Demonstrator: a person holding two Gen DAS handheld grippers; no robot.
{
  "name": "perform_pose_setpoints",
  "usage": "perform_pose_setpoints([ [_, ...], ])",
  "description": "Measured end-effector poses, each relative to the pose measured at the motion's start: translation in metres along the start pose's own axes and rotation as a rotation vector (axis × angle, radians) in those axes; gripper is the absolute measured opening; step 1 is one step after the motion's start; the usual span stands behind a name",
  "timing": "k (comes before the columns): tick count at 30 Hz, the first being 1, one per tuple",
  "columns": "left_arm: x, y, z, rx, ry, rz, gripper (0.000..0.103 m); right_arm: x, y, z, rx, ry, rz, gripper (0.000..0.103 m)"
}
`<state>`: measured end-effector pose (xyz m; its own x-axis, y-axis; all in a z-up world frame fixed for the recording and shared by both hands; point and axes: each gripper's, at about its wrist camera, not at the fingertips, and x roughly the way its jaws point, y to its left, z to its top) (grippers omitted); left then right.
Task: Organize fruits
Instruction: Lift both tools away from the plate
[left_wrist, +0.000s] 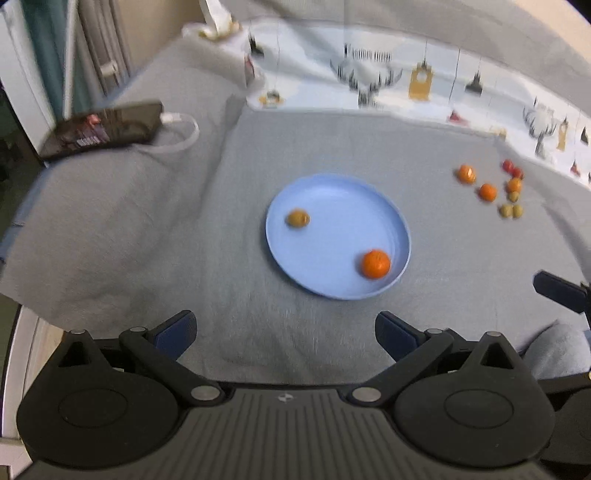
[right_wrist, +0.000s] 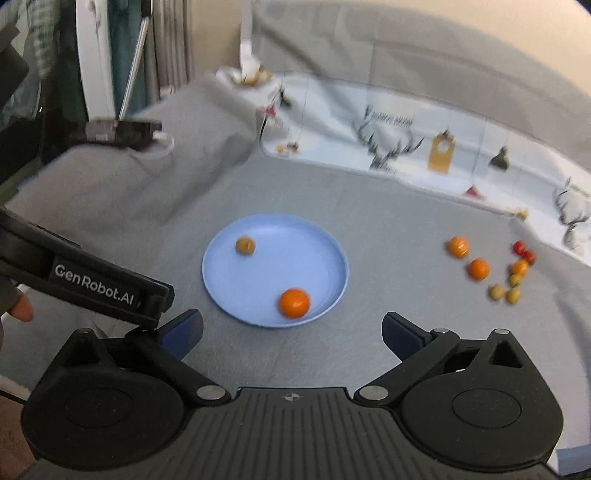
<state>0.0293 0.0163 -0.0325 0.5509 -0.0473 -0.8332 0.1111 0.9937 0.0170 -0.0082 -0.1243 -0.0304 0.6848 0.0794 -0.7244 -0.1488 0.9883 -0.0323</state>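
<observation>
A light blue plate (left_wrist: 332, 199) lies on the grey cloth; it also shows in the right wrist view (right_wrist: 295, 236). On it sit an orange fruit (left_wrist: 375, 263) (right_wrist: 293, 302) near the front right rim and a small brownish-green fruit (left_wrist: 297, 218) (right_wrist: 245, 245) at the left. To the right on the cloth lies a cluster of loose fruits (left_wrist: 495, 188) (right_wrist: 491, 269): orange ones, small red ones, small yellow-green ones. My left gripper (left_wrist: 286, 334) is open and empty, short of the plate. My right gripper (right_wrist: 291, 334) is open and empty, short of the plate.
A dark phone (left_wrist: 99, 129) with a white cable lies on a raised fold of cloth at the left. A white patterned cloth (left_wrist: 406, 81) runs along the back. The left gripper's body (right_wrist: 92, 284) crosses the right view's left side.
</observation>
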Motion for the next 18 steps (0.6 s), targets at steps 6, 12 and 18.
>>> perform_pose_setpoints([
  [6,-0.028,0.001,-0.02,-0.008,-0.033,-0.046,0.103,-0.04,0.003,-0.01,-0.009,-0.07,-0.073,0.102],
  [12,-0.06,0.009,-0.034,-0.034,-0.095,-0.058,0.103,-0.071,0.012,-0.018,-0.01,-0.142,-0.103,0.102],
  [18,-0.079,0.008,-0.041,-0.027,-0.133,-0.055,0.103,-0.087,0.022,-0.02,-0.047,-0.185,-0.101,0.102],
])
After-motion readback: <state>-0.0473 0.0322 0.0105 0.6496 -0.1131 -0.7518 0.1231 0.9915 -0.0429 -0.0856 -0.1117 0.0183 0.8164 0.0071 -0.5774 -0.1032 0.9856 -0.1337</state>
